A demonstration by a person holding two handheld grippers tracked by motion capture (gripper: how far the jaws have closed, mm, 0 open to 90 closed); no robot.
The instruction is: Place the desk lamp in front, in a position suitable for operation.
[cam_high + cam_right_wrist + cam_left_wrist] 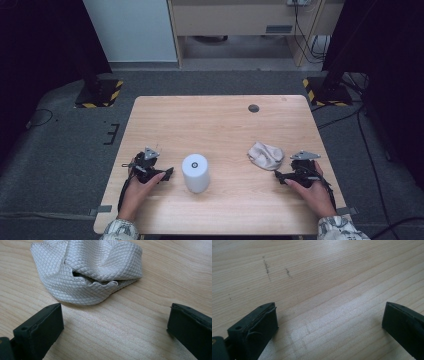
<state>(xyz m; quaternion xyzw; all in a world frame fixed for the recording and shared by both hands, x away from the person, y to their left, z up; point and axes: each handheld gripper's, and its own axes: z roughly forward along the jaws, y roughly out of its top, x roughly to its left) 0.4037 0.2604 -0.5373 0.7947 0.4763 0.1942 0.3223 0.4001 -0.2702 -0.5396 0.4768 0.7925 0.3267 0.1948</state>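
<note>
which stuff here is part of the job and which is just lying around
In the job:
- crumpled cloth, just ahead of the open right gripper
- white cylinder, upright between the two grippers
- left gripper, open over bare wood

Lying about:
- table, which only bears them
- dark round spot near its far edge
- cables on the floor

A light wooden worktop point(220, 120) stands on grey carpet point(60, 150). A small dark round cap point(253, 108) sits near the worktop's far right corner. Beyond the far edge, a white panel point(131, 30) and a beige cabinet point(230, 20) line the wall. Two black stand bases with yellow-black hazard stripes point(100, 93) flank the far corners. Cables point(367, 145) trail across the floor at right.
</note>
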